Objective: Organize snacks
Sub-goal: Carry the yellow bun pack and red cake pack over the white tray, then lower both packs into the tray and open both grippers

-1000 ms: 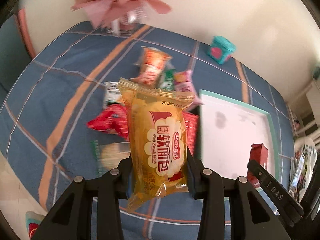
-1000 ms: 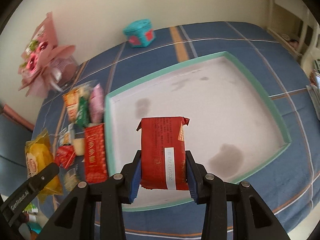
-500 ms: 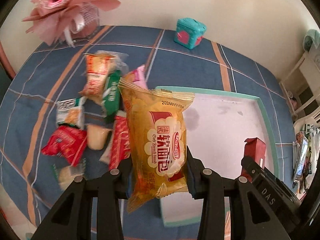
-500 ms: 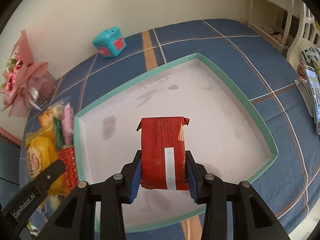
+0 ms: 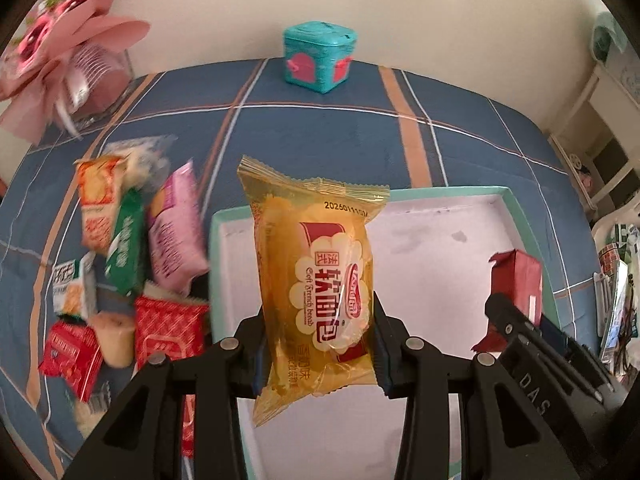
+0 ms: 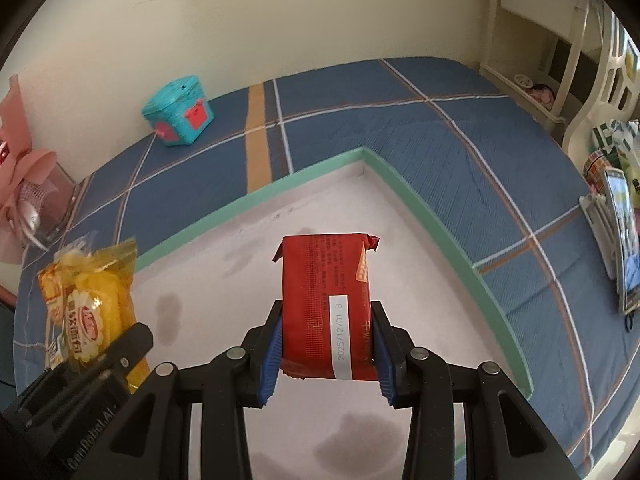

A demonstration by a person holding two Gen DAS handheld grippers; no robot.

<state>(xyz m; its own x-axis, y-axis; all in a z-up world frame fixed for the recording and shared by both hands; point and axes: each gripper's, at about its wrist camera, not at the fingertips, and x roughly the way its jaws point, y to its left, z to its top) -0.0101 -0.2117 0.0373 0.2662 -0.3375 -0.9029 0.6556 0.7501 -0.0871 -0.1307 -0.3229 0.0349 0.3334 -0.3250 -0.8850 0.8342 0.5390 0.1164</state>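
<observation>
My left gripper (image 5: 318, 344) is shut on a yellow soft-bread packet (image 5: 320, 280), held upright above the left part of a white tray with a teal rim (image 5: 460, 191). My right gripper (image 6: 326, 344) is shut on a red snack packet (image 6: 326, 296) and hangs over the tray's white floor (image 6: 280, 248). Each wrist view catches the other hand's load: the red packet (image 5: 516, 276) at the right, the yellow packet (image 6: 92, 304) at the left. A heap of loose snack packets (image 5: 132, 264) lies on the blue checked cloth left of the tray.
A teal box with pink hearts (image 5: 318, 56) stands at the back by the wall. A pink flower bouquet (image 5: 68, 56) sits at the back left. White furniture (image 6: 560, 40) and a phone in a stand (image 6: 620, 240) are at the right, past the cloth's edge.
Both hands have travelled to the right over the tray with their packets still gripped. The loose snack heap has slid to the left edge of the left wrist view.
</observation>
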